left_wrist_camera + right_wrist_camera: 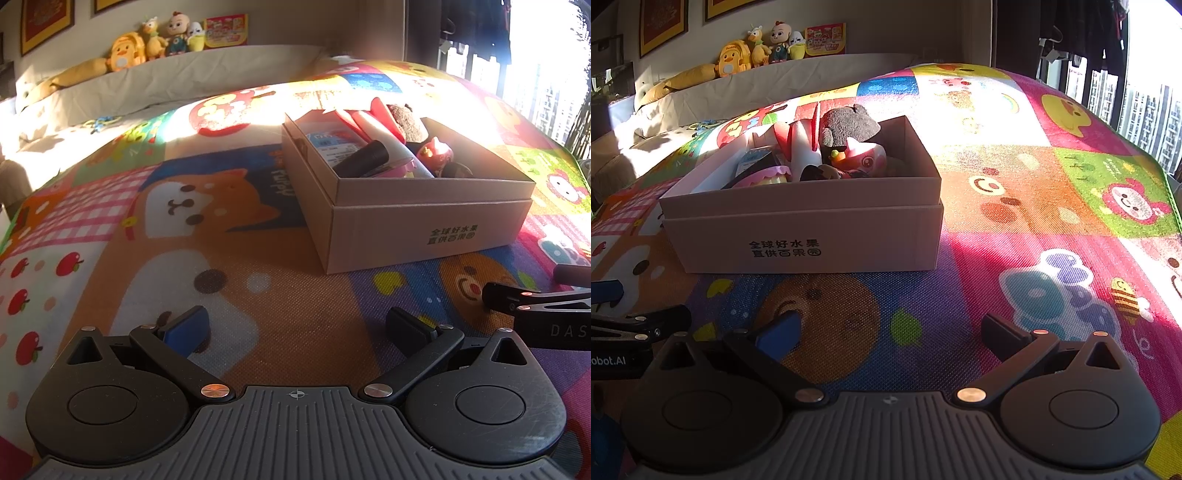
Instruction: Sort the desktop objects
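A cardboard box (424,221) with printed black characters sits on a colourful cartoon play mat (258,266). It holds several things: a red-and-white toy (373,125), a brown plush (408,120), a pink toy figure (436,153), a black cylinder (364,157) and a white carton (325,142). The box also shows in the right wrist view (801,236). My left gripper (295,332) is open and empty, low over the mat in front of the box. My right gripper (890,336) is open and empty, beside the left one, to the right.
A low cushioned ledge (166,77) with several plush toys (155,40) runs along the back wall. Bright windows (1145,118) stand at the right. The mat (1034,184) stretches right of the box. The other gripper shows at each view's edge (543,310).
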Motion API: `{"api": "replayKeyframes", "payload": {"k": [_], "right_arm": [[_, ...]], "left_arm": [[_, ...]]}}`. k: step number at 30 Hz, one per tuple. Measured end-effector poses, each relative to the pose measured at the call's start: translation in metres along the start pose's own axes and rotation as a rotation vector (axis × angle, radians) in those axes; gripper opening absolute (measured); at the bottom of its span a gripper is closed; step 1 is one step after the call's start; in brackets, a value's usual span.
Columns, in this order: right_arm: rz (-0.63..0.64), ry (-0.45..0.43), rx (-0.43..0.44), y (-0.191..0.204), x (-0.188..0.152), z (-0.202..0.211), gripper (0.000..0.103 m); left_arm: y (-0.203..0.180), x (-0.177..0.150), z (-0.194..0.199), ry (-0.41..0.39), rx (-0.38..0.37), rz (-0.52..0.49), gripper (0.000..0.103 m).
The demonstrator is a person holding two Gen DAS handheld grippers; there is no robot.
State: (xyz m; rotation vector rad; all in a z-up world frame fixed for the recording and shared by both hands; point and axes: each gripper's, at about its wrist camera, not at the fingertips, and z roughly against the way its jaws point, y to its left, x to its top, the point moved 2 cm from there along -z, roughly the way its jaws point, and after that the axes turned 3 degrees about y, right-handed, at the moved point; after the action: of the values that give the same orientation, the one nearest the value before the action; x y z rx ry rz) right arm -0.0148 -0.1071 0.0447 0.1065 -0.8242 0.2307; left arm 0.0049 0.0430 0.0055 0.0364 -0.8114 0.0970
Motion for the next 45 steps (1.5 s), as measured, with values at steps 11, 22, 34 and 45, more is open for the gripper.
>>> {"api": "replayKeyframes", "payload": {"k": [11,22,34,45], "right_arm": [[-0.001,0.0,-0.001,0.0007,-0.0001,0.0003,0.103],[0.001,0.001,0.003,-0.0014,-0.0008,-0.0002,0.103],[-0.001,0.002,0.0,-0.0018,-0.0012,0.0003,0.103],[-0.05,-0.002,-0.004,-0.0027,-0.0042,0.007,0.103]], "left_arm": [[0.0008,-0.0005,0.0001,0.001,0.006,-0.005,0.103],[-0.0027,-0.0001,-0.0007,0.002,0.01,-0.005,0.103],[-0.0015,-0.0001,-0.0006,0.004,0.004,-0.002,0.103],[0.0001,-0.0018,0.0024,0.012,-0.003,-0.004,0.103]]}}
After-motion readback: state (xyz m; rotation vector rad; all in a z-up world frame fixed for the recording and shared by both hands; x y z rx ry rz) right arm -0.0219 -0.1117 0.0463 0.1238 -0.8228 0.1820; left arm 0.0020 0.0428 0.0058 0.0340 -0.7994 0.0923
